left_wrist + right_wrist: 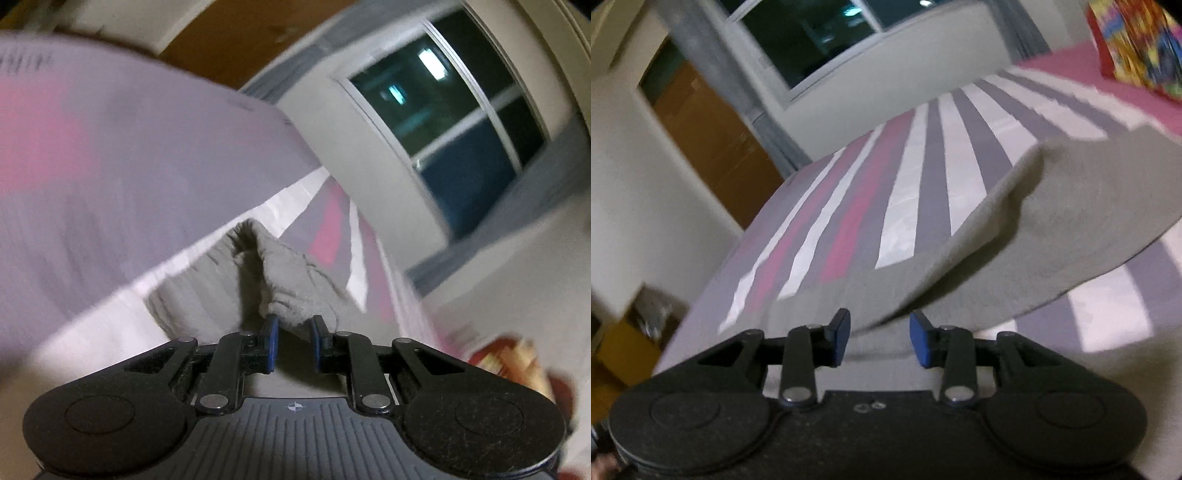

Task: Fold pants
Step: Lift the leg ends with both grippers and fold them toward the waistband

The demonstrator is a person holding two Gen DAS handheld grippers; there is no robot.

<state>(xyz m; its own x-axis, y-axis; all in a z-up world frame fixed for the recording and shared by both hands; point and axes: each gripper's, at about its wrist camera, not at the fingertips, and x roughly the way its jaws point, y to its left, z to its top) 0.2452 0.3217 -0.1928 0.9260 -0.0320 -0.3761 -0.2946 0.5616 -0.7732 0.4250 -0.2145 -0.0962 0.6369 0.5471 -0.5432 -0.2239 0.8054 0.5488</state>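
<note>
Pinching bunched edge of grey soft-knit pants (291, 284), left gripper (292, 341) pads are pressing on cloth directly ahead. Right gripper (880, 338) fingers are standing spread, cloth between them unpressed, fold running forward-right across striped pink-grey-white bedcover (908, 192).

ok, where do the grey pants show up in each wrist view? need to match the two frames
Left wrist: grey pants at lower centre, a bunched fold pinched in the left tongs.
Right wrist: the pants fill centre to right, spread on the striped bedspread, cloth between the open right tongs.
Shared landmark: the dark window, upper right in the left view, top centre in the right.
</note>
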